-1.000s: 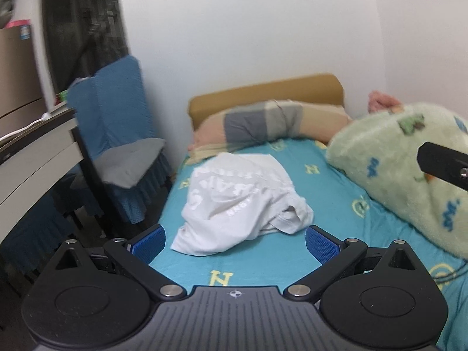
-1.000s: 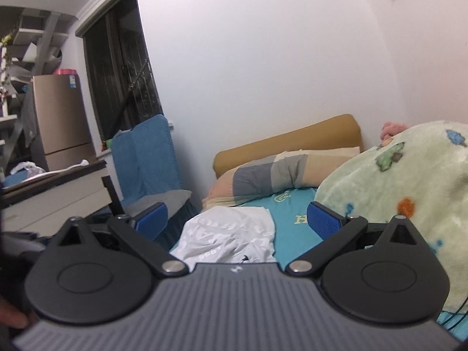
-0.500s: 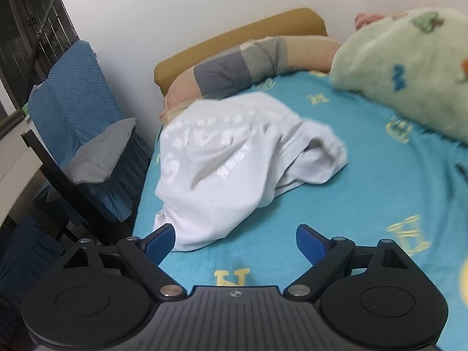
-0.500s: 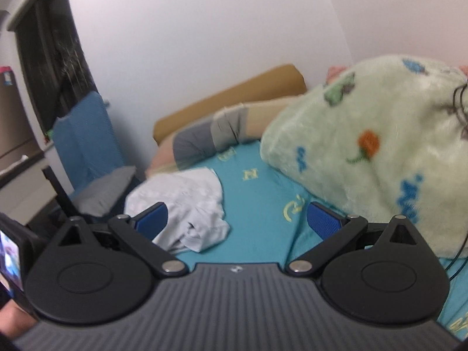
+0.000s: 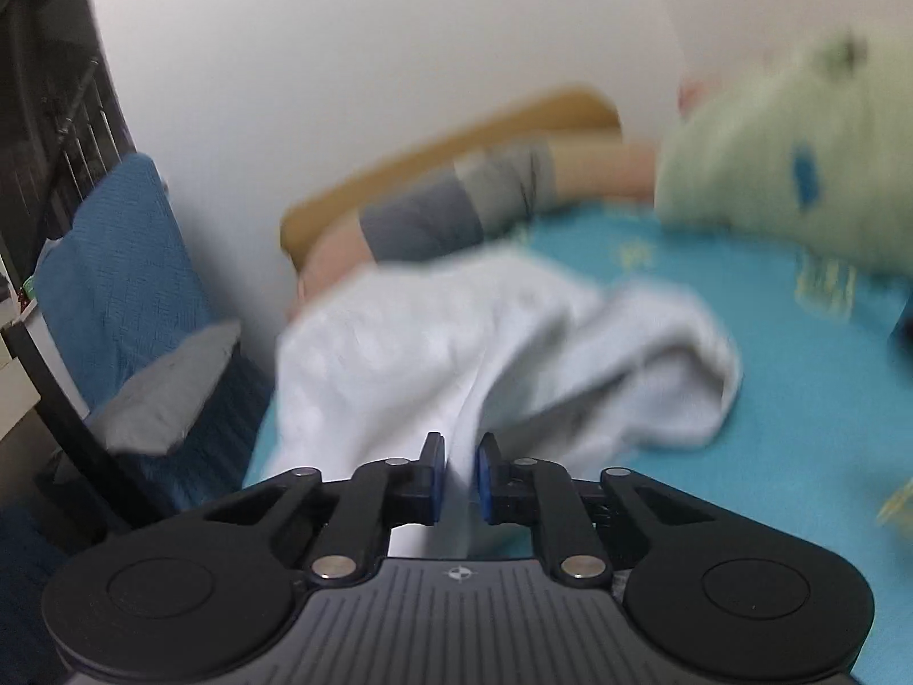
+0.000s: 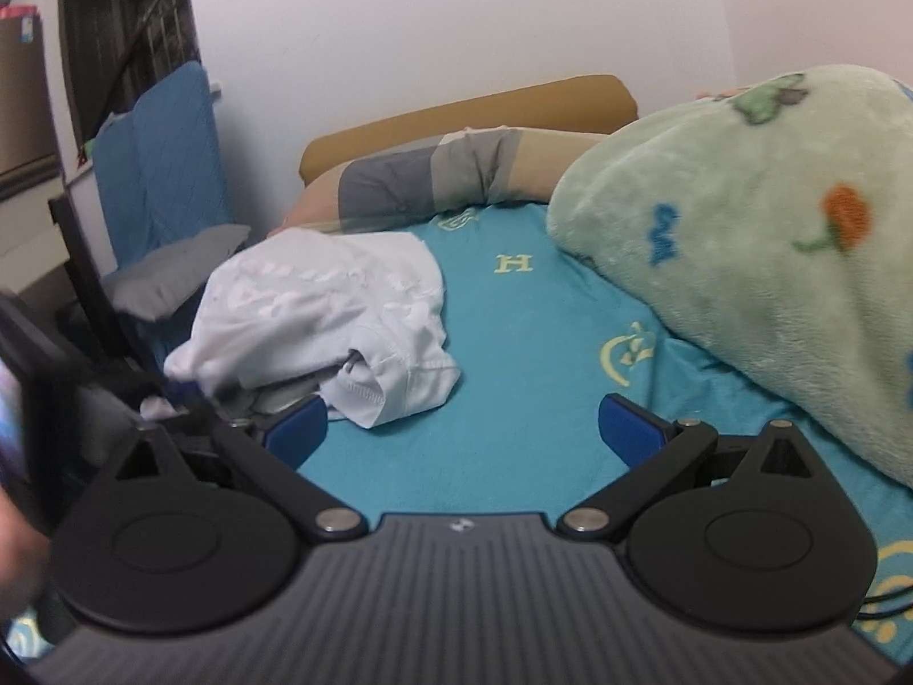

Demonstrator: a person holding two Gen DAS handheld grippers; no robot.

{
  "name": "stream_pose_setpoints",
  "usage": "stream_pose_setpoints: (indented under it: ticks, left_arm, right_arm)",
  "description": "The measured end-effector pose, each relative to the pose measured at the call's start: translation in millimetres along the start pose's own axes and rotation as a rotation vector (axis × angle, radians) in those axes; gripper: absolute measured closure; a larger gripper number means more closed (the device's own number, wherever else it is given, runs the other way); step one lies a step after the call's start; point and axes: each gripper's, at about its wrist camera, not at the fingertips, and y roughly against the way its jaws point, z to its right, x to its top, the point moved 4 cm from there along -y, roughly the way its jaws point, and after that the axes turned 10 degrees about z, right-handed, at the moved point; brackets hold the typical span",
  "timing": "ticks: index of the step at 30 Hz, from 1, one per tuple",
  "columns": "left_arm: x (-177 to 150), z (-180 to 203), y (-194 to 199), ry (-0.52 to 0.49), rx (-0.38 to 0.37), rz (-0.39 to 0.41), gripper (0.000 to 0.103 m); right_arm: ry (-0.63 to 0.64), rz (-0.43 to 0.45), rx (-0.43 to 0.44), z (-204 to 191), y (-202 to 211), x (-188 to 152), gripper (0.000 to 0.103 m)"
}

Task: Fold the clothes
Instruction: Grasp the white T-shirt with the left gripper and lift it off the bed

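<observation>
- Our left gripper [image 5: 455, 476] pinches the white T-shirt's [image 5: 456, 342] near edge, low in the frame.
- Our right gripper [image 6: 462, 428] gapes wide, empty, above the teal bedsheet [image 6: 525, 342].

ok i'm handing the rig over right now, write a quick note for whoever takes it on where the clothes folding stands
Left gripper: shut on the near edge of the white garment, cloth pinched between the blue pads.
Right gripper: open and empty, over the teal sheet just right of the garment.
The garment lies crumpled in a heap on the left side of the bed, below the striped pillow; the green fleece blanket is piled to the right, apart from it.
Done: first grasp only. No fold is visible.
Left: take a second edge with the right gripper, spread the garment flat on the sheet, then fold it.
</observation>
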Motion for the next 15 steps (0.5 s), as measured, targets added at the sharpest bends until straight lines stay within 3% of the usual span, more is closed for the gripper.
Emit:
stream_pose_setpoints:
  ticks: [2, 10, 15]
  left_arm:
    - [18.5, -14.4, 17.8, 0.049, -0.001, 0.046, 0.094]
    - [63.1, -46.0, 119.7, 0.303, -0.055, 0.107, 0.094]
    - [70.5, -44.2, 188.7, 0.342, -0.056, 0.148, 0.095]
  right_arm:
    - [0.011, 0.014, 0.003, -4.6, -1.8, -0.9, 0.0]
    - [0.098, 0.128, 0.091, -40.2, 27.1, 16.5, 0.0]
    - [0.111, 0.153, 0.142, -53.6, 60.0, 22.0, 0.0]
